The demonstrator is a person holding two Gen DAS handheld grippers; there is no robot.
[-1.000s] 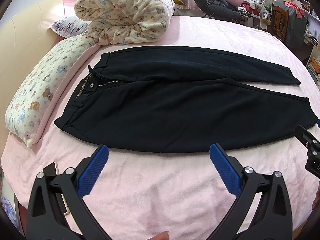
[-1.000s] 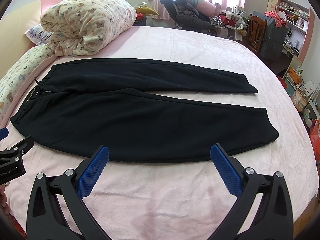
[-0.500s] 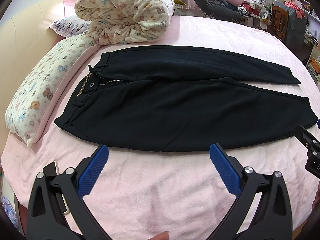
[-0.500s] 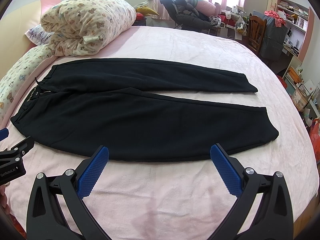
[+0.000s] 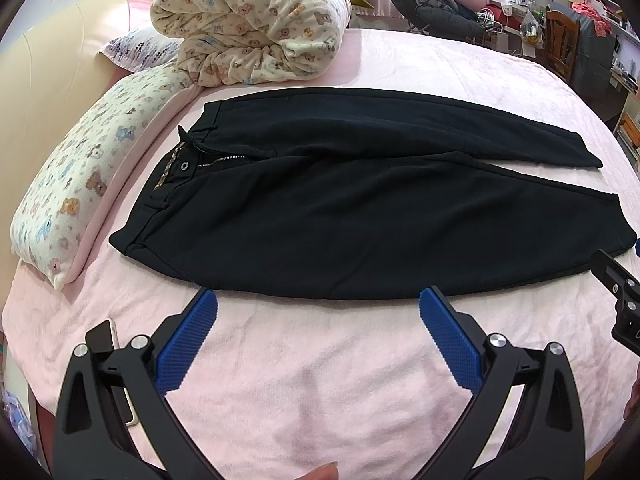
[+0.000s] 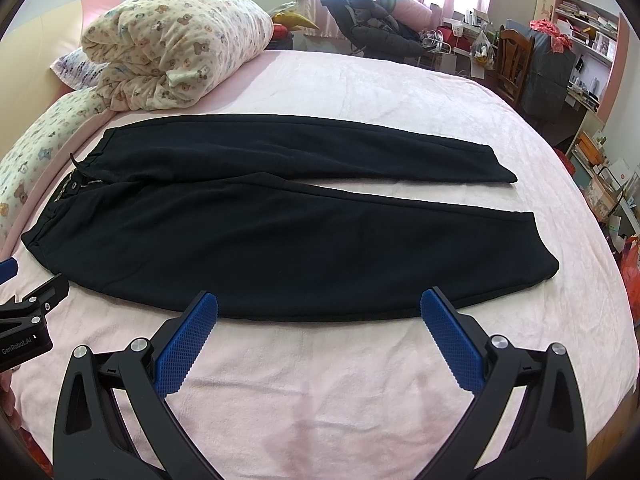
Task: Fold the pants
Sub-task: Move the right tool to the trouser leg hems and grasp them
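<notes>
Behind the left gripper, a phone lies half hidden under the black frame at the near left edge of the bed. At the right edge of the left wrist view, the right gripper is cut off. Both tongs are spread wide and released, holding nothing, their blue tips just short of the near hem of the black pants. These lie flat across the pink bed cover, waistband left, 2 legs running right. A rolled bear-print quilt and a long pillow sit far left. Beyond are a chair, shelves and cluttered items too small to make out.
</notes>
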